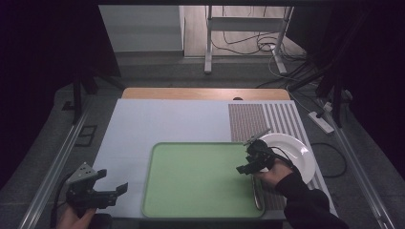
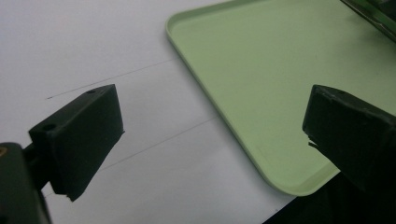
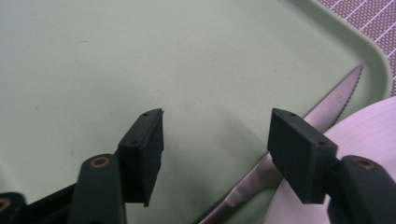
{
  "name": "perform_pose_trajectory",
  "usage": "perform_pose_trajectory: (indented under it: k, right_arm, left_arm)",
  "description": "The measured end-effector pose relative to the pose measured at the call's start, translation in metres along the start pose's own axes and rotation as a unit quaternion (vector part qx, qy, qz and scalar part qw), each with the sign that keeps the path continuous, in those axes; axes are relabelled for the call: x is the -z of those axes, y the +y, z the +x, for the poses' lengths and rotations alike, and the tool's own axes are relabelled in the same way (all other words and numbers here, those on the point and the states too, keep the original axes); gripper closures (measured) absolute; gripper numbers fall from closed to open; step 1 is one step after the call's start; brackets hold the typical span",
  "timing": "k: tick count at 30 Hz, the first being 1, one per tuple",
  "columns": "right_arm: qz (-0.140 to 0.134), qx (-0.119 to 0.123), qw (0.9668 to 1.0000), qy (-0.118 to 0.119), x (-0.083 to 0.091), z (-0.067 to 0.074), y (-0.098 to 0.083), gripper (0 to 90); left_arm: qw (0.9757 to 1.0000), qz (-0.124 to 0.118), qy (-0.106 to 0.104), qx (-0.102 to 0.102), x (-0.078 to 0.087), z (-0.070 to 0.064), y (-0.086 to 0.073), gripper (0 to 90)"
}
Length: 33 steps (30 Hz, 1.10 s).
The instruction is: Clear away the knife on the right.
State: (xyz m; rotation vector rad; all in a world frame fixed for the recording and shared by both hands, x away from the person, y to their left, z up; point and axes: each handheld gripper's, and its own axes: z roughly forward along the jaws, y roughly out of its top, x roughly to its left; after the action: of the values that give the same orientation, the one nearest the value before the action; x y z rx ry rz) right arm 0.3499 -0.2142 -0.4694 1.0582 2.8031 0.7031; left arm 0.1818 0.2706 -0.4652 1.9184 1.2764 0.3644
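Right gripper (image 1: 246, 168) hangs over the green tray (image 1: 191, 200), jaws apart and empty; the knife (image 3: 299, 140) already lies along the tray's right edge, beside the white plate (image 1: 301, 152). Left gripper (image 1: 114, 188) waits open; the plate looks next.

no text, label, brand, number or sign can be read anywhere.

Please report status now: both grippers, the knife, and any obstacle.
Left gripper open, idle beside tray. Right gripper open, nothing between jaws. Knife lying in tray. Plate close by.
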Motion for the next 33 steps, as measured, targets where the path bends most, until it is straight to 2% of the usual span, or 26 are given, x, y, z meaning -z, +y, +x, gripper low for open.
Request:
perform_pose_trajectory:
  k: [7, 17, 33]
  right_arm:
    - [-0.002, -0.004, 1.0000, 0.001, 0.006, -0.002, -0.003, 25.3]
    - [-0.025, -0.010, 0.9996, 0.008, 0.018, -0.005, -0.011, 15.7]
    - [-0.048, 0.000, 0.9987, -0.018, 0.026, -0.008, -0.026, 3.8]
  left_arm:
    - [1.0000, 0.000, 0.000, 0.000, 0.000, 0.000, 0.000, 4.8]
    - [1.0000, 0.000, 0.000, 0.000, 0.000, 0.000, 0.000, 4.8]
    - [1.0000, 0.000, 0.000, 0.000, 0.000, 0.000, 0.000, 4.8]
